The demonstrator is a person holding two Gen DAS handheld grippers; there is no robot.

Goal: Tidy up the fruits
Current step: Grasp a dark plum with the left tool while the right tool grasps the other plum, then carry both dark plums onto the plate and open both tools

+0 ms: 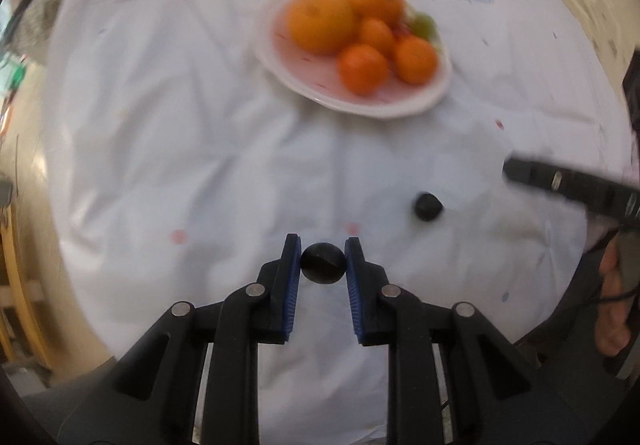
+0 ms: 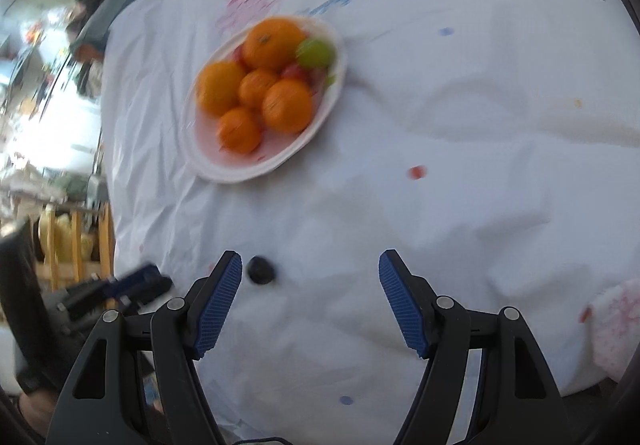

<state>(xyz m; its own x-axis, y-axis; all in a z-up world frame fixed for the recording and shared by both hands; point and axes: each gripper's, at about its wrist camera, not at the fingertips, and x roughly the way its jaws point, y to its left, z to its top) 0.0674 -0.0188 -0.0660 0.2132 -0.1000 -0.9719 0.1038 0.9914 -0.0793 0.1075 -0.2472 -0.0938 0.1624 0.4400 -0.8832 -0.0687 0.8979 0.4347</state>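
Left gripper: the left gripper was closed down narrow on a small dark round fruit, its blue pads pressing the fruit from both sides; whether the fruit was lifted off the cloth could not be told.

Right gripper: the right gripper stood wide apart and held nothing, its blue pads well separated over the cloth.

Second dark fruit: another small dark fruit lay on the cloth, just beside the inner face of the right gripper's left finger in the right wrist view; in the left wrist view it sat to the right of the held fruit and apart from it.

Plate: a white plate stood farther out on the table, well apart from both grippers, holding five oranges, a green fruit and some red pieces at its far side.

Open room: between the grippers and the near rim of the plate lay a bare stretch of cloth; more bare cloth ran to the right of the plate.

Edges: the table's left edge fell away close to the left of the plate in the right wrist view; the near edge curved under the right gripper.

Surface: a wrinkled white tablecloth with pink, orange and blue printed marks beyond the plate and small coloured dots scattered on it.

Room: blurred clutter and yellow wooden slats showed past the left edge.
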